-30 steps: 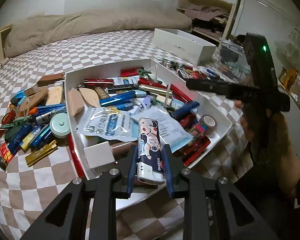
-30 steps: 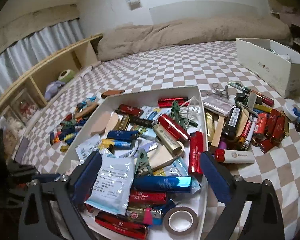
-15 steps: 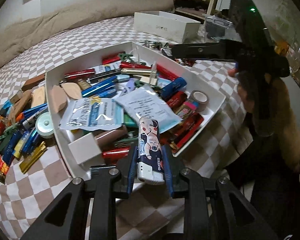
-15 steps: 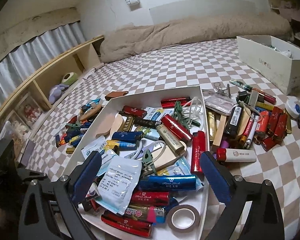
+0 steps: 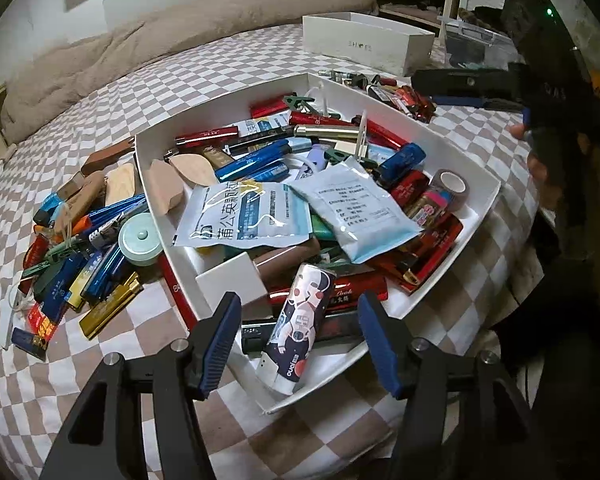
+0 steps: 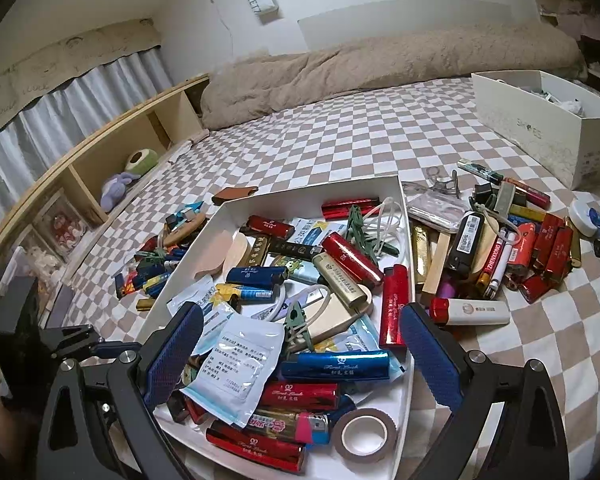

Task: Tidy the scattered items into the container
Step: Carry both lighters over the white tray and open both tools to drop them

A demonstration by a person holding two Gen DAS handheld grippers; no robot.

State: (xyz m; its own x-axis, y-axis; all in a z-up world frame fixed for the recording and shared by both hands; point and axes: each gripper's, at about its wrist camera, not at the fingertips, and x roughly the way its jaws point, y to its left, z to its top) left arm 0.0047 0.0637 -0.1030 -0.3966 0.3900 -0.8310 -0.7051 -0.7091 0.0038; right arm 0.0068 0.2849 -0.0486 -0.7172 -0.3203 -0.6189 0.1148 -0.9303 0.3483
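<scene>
A white tray (image 5: 480, 208) on the checkered bed is full of lighters, sachets and small items. My left gripper (image 5: 298, 308) hangs over its near corner with its jaws opening. An astronaut-print lighter (image 5: 300, 324) lies between the pads and leans on the tray's contents, touching neither pad. My right gripper (image 6: 302, 316) stands open over the tray (image 6: 312, 190), empty. Loose lighters and bits lie in a pile left of the tray (image 5: 88, 256) and in another pile on its far side (image 6: 520, 248).
A white shoebox (image 6: 540, 128) stands on the bed beyond the far pile. A brown duvet (image 6: 380, 60) runs along the wall. A wooden shelf (image 6: 100, 160) borders the bed. A hand (image 5: 540, 168) holds the right gripper's handle.
The left jaws have spread apart and let go of the astronaut-print lighter, which now rests in the tray's near corner. The left view has tipped downward. The right gripper has stayed put.
</scene>
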